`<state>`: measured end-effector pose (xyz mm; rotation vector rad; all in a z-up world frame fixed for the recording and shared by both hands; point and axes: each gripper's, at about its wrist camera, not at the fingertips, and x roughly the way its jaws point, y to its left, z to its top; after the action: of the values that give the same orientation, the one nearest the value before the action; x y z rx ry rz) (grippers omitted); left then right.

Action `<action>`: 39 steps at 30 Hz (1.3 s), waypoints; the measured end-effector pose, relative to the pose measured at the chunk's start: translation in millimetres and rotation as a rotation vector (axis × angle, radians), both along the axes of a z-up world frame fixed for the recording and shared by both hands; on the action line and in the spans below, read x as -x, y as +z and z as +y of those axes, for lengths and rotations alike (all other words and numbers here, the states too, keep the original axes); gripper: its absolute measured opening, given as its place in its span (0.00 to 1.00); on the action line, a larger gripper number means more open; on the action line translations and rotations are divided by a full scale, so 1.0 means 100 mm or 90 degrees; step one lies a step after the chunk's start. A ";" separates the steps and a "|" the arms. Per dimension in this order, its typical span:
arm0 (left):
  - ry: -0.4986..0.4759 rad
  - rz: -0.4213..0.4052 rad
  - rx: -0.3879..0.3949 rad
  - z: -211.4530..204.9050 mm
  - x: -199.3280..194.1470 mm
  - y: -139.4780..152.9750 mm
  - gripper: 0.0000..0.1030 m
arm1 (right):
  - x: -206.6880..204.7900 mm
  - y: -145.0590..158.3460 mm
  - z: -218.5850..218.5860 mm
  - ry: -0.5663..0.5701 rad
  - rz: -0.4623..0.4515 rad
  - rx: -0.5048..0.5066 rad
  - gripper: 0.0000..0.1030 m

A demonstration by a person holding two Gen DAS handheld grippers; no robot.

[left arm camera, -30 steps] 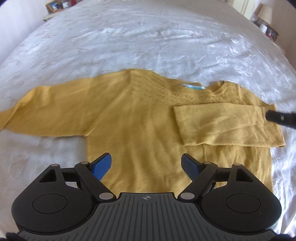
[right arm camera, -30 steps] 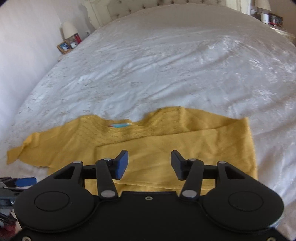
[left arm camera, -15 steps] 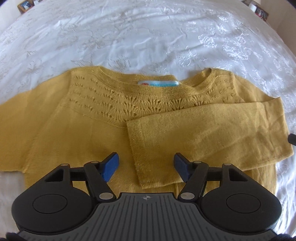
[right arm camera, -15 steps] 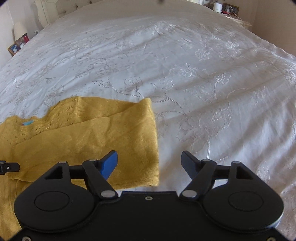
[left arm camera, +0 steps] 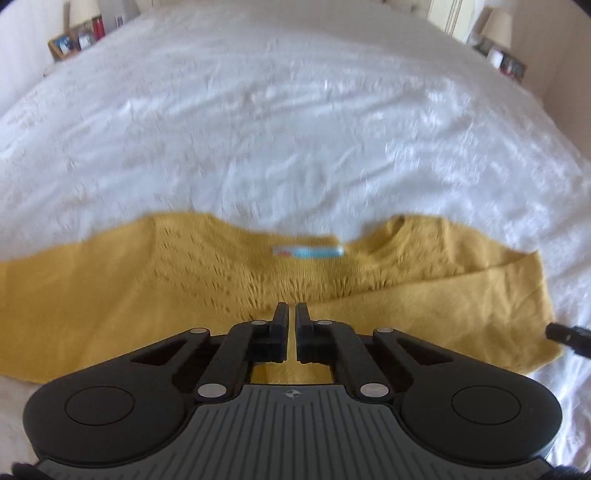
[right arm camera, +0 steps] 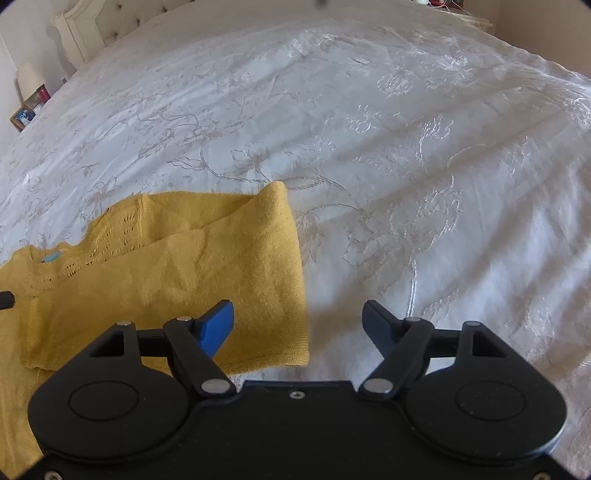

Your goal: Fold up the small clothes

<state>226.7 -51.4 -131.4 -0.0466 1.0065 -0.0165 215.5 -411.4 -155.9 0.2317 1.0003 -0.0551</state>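
A mustard-yellow knitted sweater lies flat on the white bedspread, neckline and blue label away from me. Its right sleeve is folded across the chest. My left gripper is shut low over the chest, at the cuff end of the folded sleeve; whether it pinches fabric is hidden. My right gripper is open, low over the sweater's folded right edge, which lies between the blue left pad and the right finger. The right gripper's tip shows in the left wrist view.
The embroidered bedspread stretches far beyond the sweater. A lamp and picture frames stand on a bedside table at far left, another lamp and frames at far right. A tufted headboard is at the back.
My left gripper has closed from open and dropped low over the folded sleeve's cuff. My right gripper has stayed open at the sweater's right edge, a little lower and closer.
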 end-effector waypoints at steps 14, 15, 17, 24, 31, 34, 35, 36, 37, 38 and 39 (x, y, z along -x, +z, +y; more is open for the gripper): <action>-0.033 0.024 0.114 0.59 0.06 0.05 0.16 | -0.08 0.06 0.09 0.022 -0.008 -0.011 0.82; -0.043 0.033 0.131 0.55 0.07 -0.05 0.21 | -0.08 0.05 0.10 0.025 -0.003 -0.011 0.82; -0.046 0.050 0.129 0.44 0.07 -0.21 0.41 | -0.07 0.05 0.12 0.030 0.001 -0.012 0.82; -0.031 0.084 0.138 0.33 0.05 -0.53 0.59 | -0.03 0.06 0.10 0.039 0.006 -0.007 0.82; -0.023 0.106 0.203 0.30 -0.11 -0.73 0.60 | -0.05 0.04 0.05 0.030 0.010 -0.010 0.82; -0.051 0.104 0.250 0.21 -0.19 -0.71 0.59 | -0.04 0.02 0.05 0.032 0.014 -0.011 0.82; -0.059 0.105 0.261 0.17 -0.22 -0.71 0.58 | -0.04 0.02 0.05 0.032 0.015 -0.011 0.82; -0.062 0.104 0.260 0.14 -0.23 -0.70 0.56 | -0.03 0.01 0.05 0.031 0.017 -0.013 0.82; -0.063 0.103 0.248 0.09 -0.23 -0.70 0.47 | -0.03 0.02 0.05 0.030 0.017 -0.015 0.82; -0.064 0.101 0.233 0.06 -0.24 -0.69 0.35 | -0.03 0.02 0.05 0.029 0.017 -0.016 0.82; -0.062 0.098 0.216 0.04 -0.23 -0.68 0.28 | -0.02 0.03 0.06 0.029 0.016 -0.016 0.82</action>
<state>250.1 -47.8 -199.3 -0.3121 1.1509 -0.2763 218.0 -405.6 -153.4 0.2314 1.0308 -0.0037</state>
